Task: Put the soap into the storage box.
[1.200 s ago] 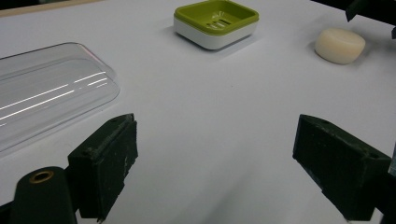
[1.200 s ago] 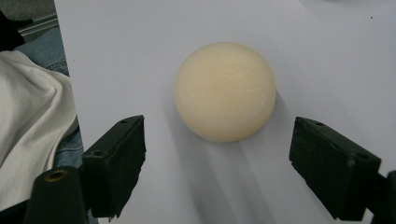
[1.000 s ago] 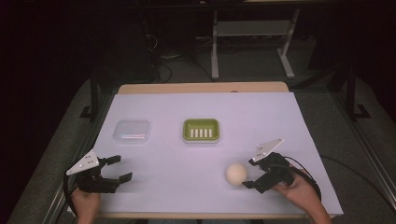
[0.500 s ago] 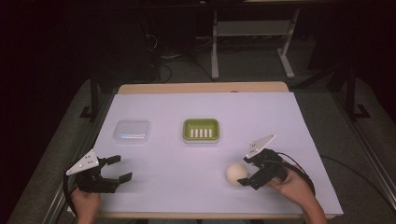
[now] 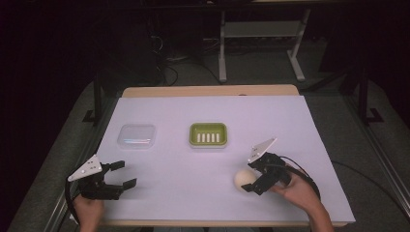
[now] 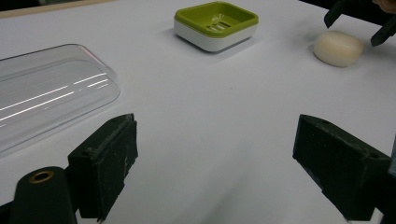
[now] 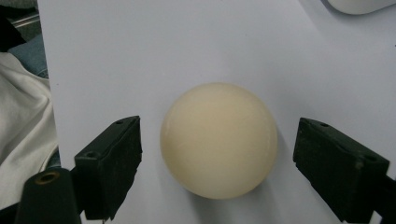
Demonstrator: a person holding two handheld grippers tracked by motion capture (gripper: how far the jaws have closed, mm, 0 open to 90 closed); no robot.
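Right gripper near the table's front right corner, jaws spread either side of the cream soap, not touching. Left gripper spread, empty, front left.

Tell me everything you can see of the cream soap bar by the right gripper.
The soap bar is a smooth, matte, cream-coloured rounded lump, unmarked, looking round from above and flattened from the side. It lies flat on the white table cover, near the front right, apart from the green soap dish. The right gripper straddles it with jaws open, a gap on each side; nothing touches it but the cover.
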